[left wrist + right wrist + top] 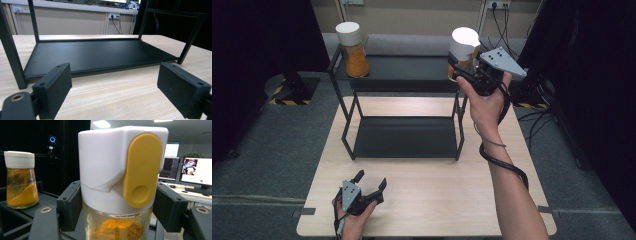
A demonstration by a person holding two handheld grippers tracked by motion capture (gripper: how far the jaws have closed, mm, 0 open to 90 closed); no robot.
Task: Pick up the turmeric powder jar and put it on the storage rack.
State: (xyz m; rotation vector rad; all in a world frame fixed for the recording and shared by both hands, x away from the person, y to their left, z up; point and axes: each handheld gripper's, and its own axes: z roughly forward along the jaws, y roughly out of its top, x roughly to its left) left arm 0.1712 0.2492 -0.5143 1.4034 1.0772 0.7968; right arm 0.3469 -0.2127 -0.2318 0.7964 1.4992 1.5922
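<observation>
— At the top shelf's right end, what does the right gripper point(460, 70) hold?

— A spice jar point(120, 185): white cap with a yellow flip tab, glass body, orange powder inside. Both pads press on it at the join of cap and glass. Jar upright. In the high view it sits at the right end of the black rack point(404, 75), upper level; whether its base touches the shelf cannot be told.

— Second jar?

— Same type point(353, 48), standing at the left end of the same upper shelf, well apart from the held one. Nothing touches it.

— Left gripper point(371, 183)?

— Low over the wooden table point(437, 200) near its front edge, left of centre. Jaws wide apart, nothing between them. Its own view looks along the tabletop at the rack's bare lower shelf point(100, 53).
</observation>
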